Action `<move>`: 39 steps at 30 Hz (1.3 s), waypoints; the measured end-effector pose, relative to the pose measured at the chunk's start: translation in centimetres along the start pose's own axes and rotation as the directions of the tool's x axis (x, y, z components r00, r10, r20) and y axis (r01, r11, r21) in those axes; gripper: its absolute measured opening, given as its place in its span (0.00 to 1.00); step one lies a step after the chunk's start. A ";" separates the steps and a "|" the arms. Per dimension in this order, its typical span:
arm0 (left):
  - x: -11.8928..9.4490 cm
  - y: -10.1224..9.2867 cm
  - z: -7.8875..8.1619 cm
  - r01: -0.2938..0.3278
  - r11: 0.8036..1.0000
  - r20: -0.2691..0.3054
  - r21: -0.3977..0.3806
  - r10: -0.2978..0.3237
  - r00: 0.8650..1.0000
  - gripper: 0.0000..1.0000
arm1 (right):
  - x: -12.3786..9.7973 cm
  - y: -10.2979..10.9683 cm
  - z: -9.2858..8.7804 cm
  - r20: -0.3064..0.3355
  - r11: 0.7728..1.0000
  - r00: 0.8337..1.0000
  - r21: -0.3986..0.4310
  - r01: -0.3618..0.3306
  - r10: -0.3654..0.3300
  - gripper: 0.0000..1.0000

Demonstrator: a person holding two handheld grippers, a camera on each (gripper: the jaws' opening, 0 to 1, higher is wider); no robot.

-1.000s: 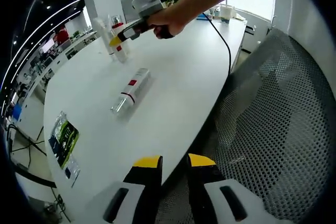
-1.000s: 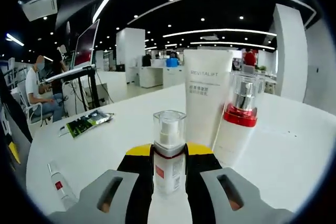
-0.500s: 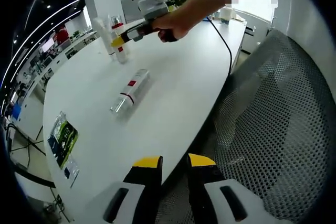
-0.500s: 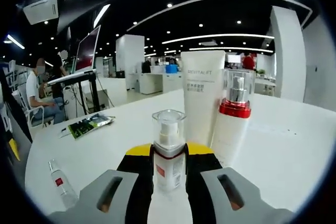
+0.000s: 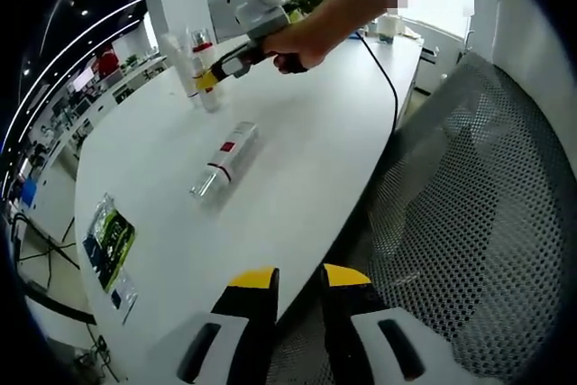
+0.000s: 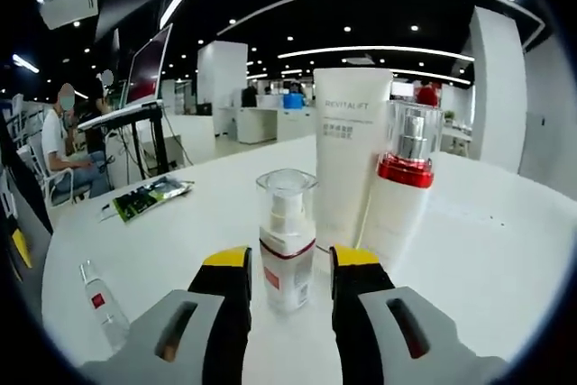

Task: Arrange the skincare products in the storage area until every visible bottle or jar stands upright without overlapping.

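Right gripper view — small pump bottle (image 6: 287,239), clear cap, red band, upright on the tabletop (image 6: 505,250); right hand-held gripper (image 6: 288,268) jaws parted around it, not touching.

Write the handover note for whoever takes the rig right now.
Right claw: open, jaws on either side of the small pump bottle, which stands upright on the white table beside the white tube and the red-collared bottle.
Left claw: open, empty, hanging off the table edge above a mesh chair.
Done: three products upright, grouped.
Left: one clear bottle lies on its side mid-table; stand it up without overlapping.
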State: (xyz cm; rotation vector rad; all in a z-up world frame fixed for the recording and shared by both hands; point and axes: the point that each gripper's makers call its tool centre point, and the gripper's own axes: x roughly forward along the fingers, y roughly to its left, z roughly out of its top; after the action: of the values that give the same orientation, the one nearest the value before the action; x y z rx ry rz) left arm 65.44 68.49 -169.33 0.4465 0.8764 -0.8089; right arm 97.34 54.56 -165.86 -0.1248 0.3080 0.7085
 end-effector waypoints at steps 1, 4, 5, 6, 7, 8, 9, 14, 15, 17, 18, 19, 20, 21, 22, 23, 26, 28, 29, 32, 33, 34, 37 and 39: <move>0.0 0.0 0.0 -0.001 1.000 -0.002 0.000 0.001 1.000 0.19 | 0.0 0.0 -0.3 -0.012 1.000 1.000 0.011 -0.005 0.005 0.29; 0.0 0.1 0.0 -0.003 1.000 -0.001 0.001 0.003 1.000 0.19 | 0.2 0.2 -1.3 -0.058 1.000 0.998 0.007 -0.022 0.022 0.25; 0.0 0.0 0.1 -0.003 1.000 0.001 0.001 0.003 1.000 0.19 | 0.2 0.3 -1.3 -0.059 1.000 0.998 0.009 -0.026 0.026 0.21; 0.0 0.1 0.1 -0.003 1.000 0.002 0.002 0.003 1.000 0.19 | 0.2 0.5 -1.2 -0.058 1.000 0.998 0.016 -0.026 0.027 0.20; 0.0 0.1 0.1 -0.003 1.000 0.001 0.002 0.003 1.000 0.19 | 0.1 0.6 -1.3 -0.064 1.000 0.998 0.015 -0.025 0.026 0.20; 0.0 0.1 0.0 -0.003 1.000 0.000 0.002 0.003 1.000 0.19 | 0.3 0.6 -1.1 -0.061 1.000 0.998 0.008 -0.023 0.023 0.20; 0.0 0.0 0.0 0.000 1.000 0.000 -0.002 0.000 1.000 0.19 | 0.4 0.5 -1.1 -0.059 1.000 0.998 0.010 -0.023 0.023 0.19; -0.1 -0.1 0.3 0.002 1.000 0.014 -0.003 -0.002 1.000 0.19 | 0.9 -0.2 -1.2 -0.064 1.000 0.998 0.006 -0.010 0.010 0.20; -0.1 -0.1 0.3 0.002 1.000 0.012 -0.003 -0.002 1.000 0.19 | 1.0 -0.3 -1.2 -0.064 1.000 0.998 0.009 -0.008 0.008 0.20; -0.1 0.0 0.2 0.002 1.000 0.011 -0.002 -0.001 1.000 0.19 | 1.2 -0.6 -1.2 -0.063 1.000 0.998 0.006 -0.008 0.008 0.20; -0.1 0.0 0.2 0.002 1.000 0.011 -0.002 -0.002 1.000 0.19 | 1.2 -0.6 -1.2 -0.064 1.000 0.998 0.006 -0.007 0.007 0.20; -0.1 -0.1 0.2 0.002 1.000 0.010 -0.003 -0.002 1.000 0.19 | 1.2 -0.7 -1.2 -0.068 1.000 0.998 0.007 -0.007 0.008 0.19; -0.1 0.0 0.2 0.001 1.000 0.009 -0.002 -0.001 1.000 0.19 | 1.2 -0.7 -1.2 -0.070 1.000 0.998 0.006 -0.005 0.005 0.20; -0.1 0.0 0.2 0.001 1.000 0.007 -0.002 -0.001 1.000 0.19 | 1.2 -0.8 -1.2 -0.071 1.000 0.997 0.009 -0.005 0.006 0.20; 0.0 0.0 0.2 0.002 1.000 0.006 -0.003 -0.002 1.000 0.19 | 1.2 -0.8 -1.2 -0.074 1.000 0.997 0.007 -0.006 0.006 0.20; 0.0 0.0 0.1 0.002 1.000 0.007 -0.003 -0.002 1.000 0.19 | 1.2 -0.8 -1.1 -0.074 1.000 0.997 0.003 -0.006 0.007 0.20; 0.0 0.0 0.1 0.002 1.000 0.005 -0.002 -0.002 1.000 0.19 | 1.3 -0.9 -1.1 -0.079 1.000 0.997 -0.002 -0.011 0.011 0.19; -0.1 0.0 0.1 0.001 1.000 0.005 -0.001 -0.001 1.000 0.19 | 1.4 -1.1 -1.1 -0.081 1.000 0.997 -0.005 -0.014 0.014 0.19; -0.1 0.0 0.1 0.001 1.000 0.005 -0.001 -0.001 1.000 0.19 | 1.5 -1.2 -1.0 -0.083 1.000 0.996 -0.006 -0.017 0.017 0.20; 0.0 0.0 0.0 0.000 1.000 0.001 0.000 0.000 1.000 0.19 | 1.6 -1.1 -1.0 -0.085 1.000 0.996 -0.010 -0.026 0.025 0.20; -0.1 0.0 0.0 0.000 1.000 0.000 0.000 0.000 1.000 0.19 | 1.7 -1.1 -1.0 -0.086 1.000 0.996 -0.010 -0.028 0.027 0.20; 0.0 0.0 0.0 0.000 1.000 -0.001 0.000 0.000 1.000 0.19 | 1.7 -1.1 -0.9 -0.087 0.999 0.996 -0.013 -0.029 0.028 0.20; 0.0 0.0 0.0 -0.003 1.000 -0.004 0.000 0.003 1.000 0.19 | 1.8 -1.0 -0.8 -0.087 0.999 0.995 -0.017 -0.041 0.039 0.19; -0.1 0.1 -0.1 -0.006 1.000 -0.006 -0.003 0.006 1.000 0.19 | 1.9 -1.1 -0.7 -0.090 0.999 0.995 -0.014 -0.042 0.041 0.19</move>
State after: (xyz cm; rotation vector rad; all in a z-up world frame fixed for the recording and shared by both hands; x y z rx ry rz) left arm 65.48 68.61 -169.32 0.4490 0.8819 -0.8014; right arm 99.27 54.73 -167.12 -0.1661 0.3914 0.7477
